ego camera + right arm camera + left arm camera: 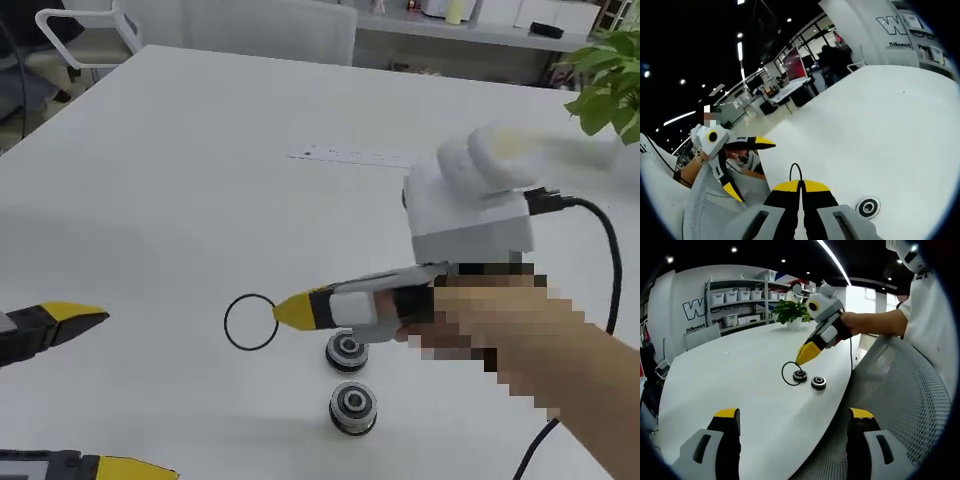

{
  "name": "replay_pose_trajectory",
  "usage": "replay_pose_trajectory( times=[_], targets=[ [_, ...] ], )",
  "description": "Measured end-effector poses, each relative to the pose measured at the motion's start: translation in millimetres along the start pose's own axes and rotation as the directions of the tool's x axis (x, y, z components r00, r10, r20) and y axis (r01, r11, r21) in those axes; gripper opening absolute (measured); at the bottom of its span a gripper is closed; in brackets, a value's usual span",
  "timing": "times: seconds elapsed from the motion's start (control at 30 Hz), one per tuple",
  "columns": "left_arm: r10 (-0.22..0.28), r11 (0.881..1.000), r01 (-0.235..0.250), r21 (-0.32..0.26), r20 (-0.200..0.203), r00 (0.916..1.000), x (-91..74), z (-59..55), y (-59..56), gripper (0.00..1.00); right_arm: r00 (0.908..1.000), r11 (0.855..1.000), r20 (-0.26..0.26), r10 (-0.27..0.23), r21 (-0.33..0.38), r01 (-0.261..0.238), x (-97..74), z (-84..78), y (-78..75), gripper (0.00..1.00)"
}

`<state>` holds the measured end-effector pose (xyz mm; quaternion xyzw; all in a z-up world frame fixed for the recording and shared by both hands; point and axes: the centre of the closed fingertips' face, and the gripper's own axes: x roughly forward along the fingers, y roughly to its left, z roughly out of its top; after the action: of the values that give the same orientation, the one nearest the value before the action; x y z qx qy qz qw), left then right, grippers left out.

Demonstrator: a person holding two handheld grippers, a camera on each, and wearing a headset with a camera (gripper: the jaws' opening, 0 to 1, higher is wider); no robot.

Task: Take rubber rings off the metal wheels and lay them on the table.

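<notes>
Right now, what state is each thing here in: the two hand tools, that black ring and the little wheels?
right gripper: shut on the rubber ring.
left gripper: open, holding nothing.
rubber ring: off the wheels, pinched at one edge, round.
farther wheel: flat on the table, not gripped.
nearer wheel: flat on the table, not gripped; whether it carries a ring, cannot tell.

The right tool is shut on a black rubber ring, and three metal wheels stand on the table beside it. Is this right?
No: the head view shows two metal wheels on the table, not three. The right tool is shut on the ring.
</notes>
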<state>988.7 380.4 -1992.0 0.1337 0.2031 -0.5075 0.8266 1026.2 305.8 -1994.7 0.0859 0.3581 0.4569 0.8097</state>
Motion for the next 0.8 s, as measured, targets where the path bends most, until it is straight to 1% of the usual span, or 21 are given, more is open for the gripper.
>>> replay_pose_trajectory(
  times=[0.1, 0.23, 0.37, 0.43, 0.6, 0.7, 0.8],
  targets=[
    [-0.002, 1.000, 0.002, -0.001, -0.004, 1.0000, 0.3, -0.7, -0.5, 0.86, 0.9998, 0.999, -0.019, -0.004, 0.033, 0.004, 5.5, -14.8, -5.7, 0.00],
    [-0.003, 1.000, 0.003, -0.001, -0.012, 0.9999, 0.8, -2.3, -0.2, 0.85, 0.9990, 0.998, -0.041, -0.015, 0.055, 0.017, 7.1, -26.8, -14.4, 0.00],
    [-0.001, 1.000, 0.001, -0.004, -0.015, 0.9999, 1.0, -3.1, 0.2, 0.85, 0.9985, 0.996, -0.045, -0.032, 0.087, 0.036, 9.2, -32.0, -23.7, 0.00],
    [0.004, 1.000, -0.004, 0.002, -0.019, 0.9998, 0.7, -3.5, 1.0, 0.85, 0.9972, 0.994, -0.053, -0.053, 0.094, 0.058, 10.5, -35.3, -29.4, 0.00],
    [0.010, 1.000, -0.010, 0.006, -0.030, 0.9995, 0.5, -5.2, 1.7, 0.84, 0.9929, 0.991, -0.063, -0.101, 0.082, 0.106, 12.7, -41.2, -40.0, 0.00],
    [0.012, 1.000, -0.012, 0.007, -0.036, 0.9993, 0.4, -6.0, 2.0, 0.84, 0.9912, 0.990, -0.059, -0.119, 0.076, 0.123, 13.1, -41.7, -43.7, 0.00],
    [0.013, 1.000, -0.013, 0.009, -0.043, 0.9990, 0.4, -7.1, 2.1, 0.83, 0.9903, 0.989, -0.058, -0.126, 0.067, 0.130, 14.0, -43.4, -45.9, 0.00]
  ],
)
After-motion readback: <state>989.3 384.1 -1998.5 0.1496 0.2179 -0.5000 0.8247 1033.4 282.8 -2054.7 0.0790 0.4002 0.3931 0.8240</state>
